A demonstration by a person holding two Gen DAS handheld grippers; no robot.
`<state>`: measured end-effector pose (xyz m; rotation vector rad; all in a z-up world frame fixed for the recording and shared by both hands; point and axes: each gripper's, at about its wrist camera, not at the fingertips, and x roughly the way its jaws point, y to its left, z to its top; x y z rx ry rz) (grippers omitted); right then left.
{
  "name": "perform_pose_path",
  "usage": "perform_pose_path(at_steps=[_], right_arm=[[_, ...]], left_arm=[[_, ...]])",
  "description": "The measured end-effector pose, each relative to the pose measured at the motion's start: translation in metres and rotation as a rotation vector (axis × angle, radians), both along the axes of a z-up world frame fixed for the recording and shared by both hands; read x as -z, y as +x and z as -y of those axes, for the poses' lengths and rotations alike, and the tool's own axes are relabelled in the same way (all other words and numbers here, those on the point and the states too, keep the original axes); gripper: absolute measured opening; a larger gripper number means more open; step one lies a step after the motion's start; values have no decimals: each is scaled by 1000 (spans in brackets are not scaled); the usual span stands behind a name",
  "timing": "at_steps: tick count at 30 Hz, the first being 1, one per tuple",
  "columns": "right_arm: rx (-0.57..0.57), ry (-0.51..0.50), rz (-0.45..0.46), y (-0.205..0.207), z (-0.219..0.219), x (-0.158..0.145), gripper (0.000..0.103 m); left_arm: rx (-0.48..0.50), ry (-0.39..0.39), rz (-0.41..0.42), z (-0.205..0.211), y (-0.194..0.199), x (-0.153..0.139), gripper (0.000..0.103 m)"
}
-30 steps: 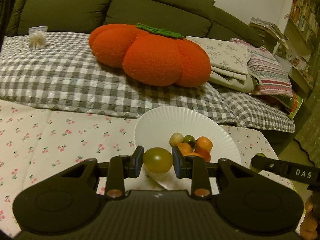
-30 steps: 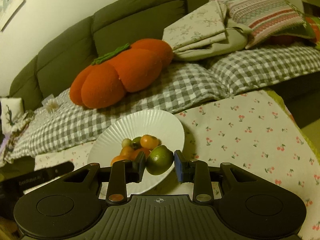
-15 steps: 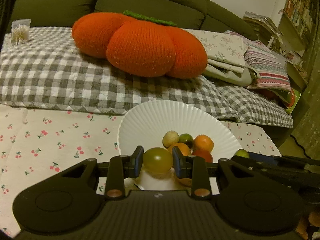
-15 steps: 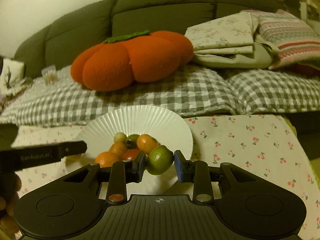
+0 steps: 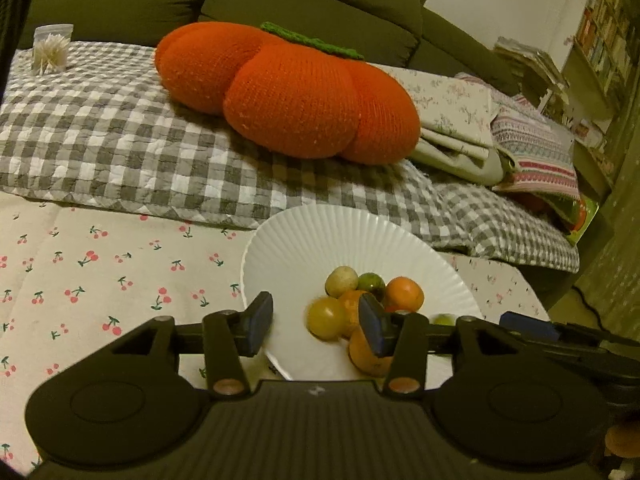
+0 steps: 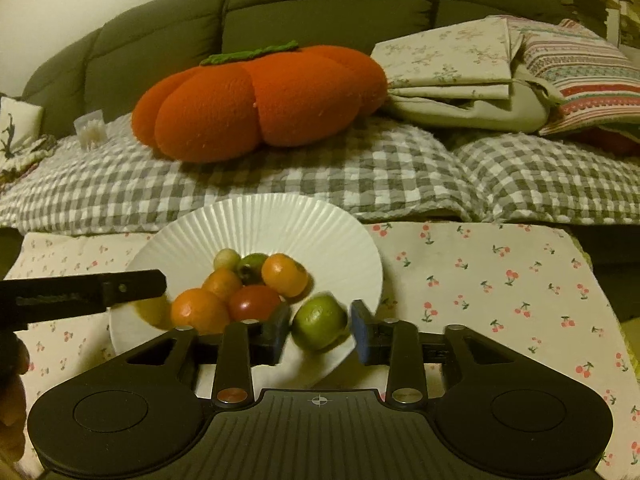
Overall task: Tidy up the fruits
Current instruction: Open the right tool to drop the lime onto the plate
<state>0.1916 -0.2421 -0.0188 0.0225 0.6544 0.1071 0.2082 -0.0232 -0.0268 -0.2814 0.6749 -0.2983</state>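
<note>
As my two claws hang over the near rim of the plate (image 6: 256, 220), both have just been opening. My left claw (image 5: 316, 326) stands part open, its blue pads clear of the yellow-green fruit (image 5: 326, 317) that sits between them on the plate, closer to the right pad. My right claw (image 6: 318, 330) is likewise part open around the lime (image 6: 319, 321), which looks blurred and lies at the plate's near right edge; a slim gap shows on either side of it. Just beyond, still on the plate, a red tomato (image 6: 254, 302) touches two oranges (image 6: 199, 312), with a third orange (image 6: 285, 274), a dark green fruit (image 6: 251, 266) and a small pale fruit (image 6: 227, 259) packed behind them. The plate rests on the cherry-print cloth (image 6: 500, 280) covering the tabletop. Farther back, a grey checked quilt (image 6: 360, 176) lies over the sofa seat, bearing an orange pumpkin cushion (image 6: 256, 100), folded linens (image 6: 460, 76) to its right and a clear toothpick jar (image 5: 50, 50) far left. The dark green sofa (image 6: 280, 12) backs it all.
</note>
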Motion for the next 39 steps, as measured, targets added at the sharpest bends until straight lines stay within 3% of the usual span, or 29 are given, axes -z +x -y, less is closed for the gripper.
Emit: perform_pose_path(at_steps=[1, 2, 16, 30, 39], right_arm=[[12, 2, 7, -1, 1, -1, 60], [20, 6, 16, -2, 2, -2, 64], [82, 120, 30, -10, 23, -22, 64], [40, 179, 11, -38, 5, -42, 69], [7, 262, -56, -67, 4, -45, 75]], left_arm=[[-6, -6, -5, -2, 0, -1, 47], [-11, -11, -8, -4, -1, -1, 47], [-49, -12, -18, -21, -20, -20, 47], [-54, 72, -42, -33, -65, -33, 54], [-55, 131, -85, -33, -97, -31, 57]])
